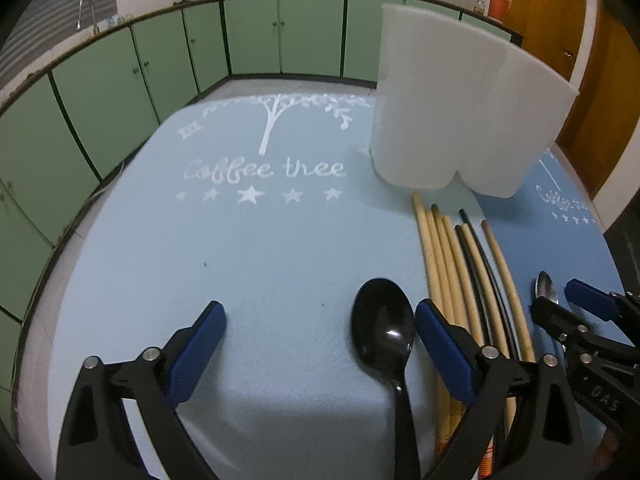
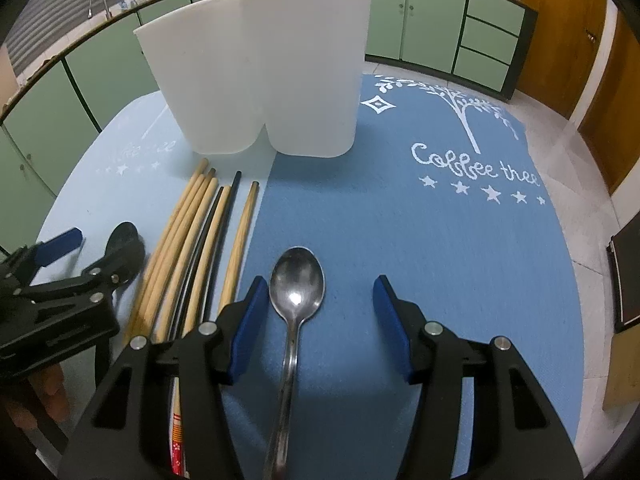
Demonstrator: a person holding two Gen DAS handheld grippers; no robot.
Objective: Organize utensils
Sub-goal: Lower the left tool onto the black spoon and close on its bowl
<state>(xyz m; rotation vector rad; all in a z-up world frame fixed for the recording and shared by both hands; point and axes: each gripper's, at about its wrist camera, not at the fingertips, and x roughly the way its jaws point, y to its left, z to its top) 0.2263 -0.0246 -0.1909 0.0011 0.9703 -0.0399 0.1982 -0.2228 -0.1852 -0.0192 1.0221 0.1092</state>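
Utensils lie in a row on two blue "Coffee tree" mats, in front of a white two-compartment holder [image 1: 460, 120]. Seen from the left wrist, the left gripper [image 1: 320, 334] tilts steeply down over the pale mat [image 1: 240, 260], its blue-padded jaws spread wide and clasping nothing. A black spoon [image 1: 384, 332] lies bowl-forward between them, close against the right-hand finger and well clear of the left one. Just beyond that finger run the chopsticks [image 1: 460, 264], wooden and black, pointing toward the holder. Farther right, the right gripper [image 1: 560, 306] hangs over a metal spoon [image 1: 545, 286].

From the right wrist, the right gripper [image 2: 320, 300] also points steeply down, over the darker mat [image 2: 440, 240]. Its jaws stand apart with the metal spoon [image 2: 297, 280] between them, beside the left-hand finger; no pad visibly presses on it. Chopsticks [image 2: 200, 232] lie left of that finger, the holder [image 2: 264, 72] ahead. At far left, the left gripper [image 2: 92, 248] overlaps the black spoon [image 2: 126, 240].
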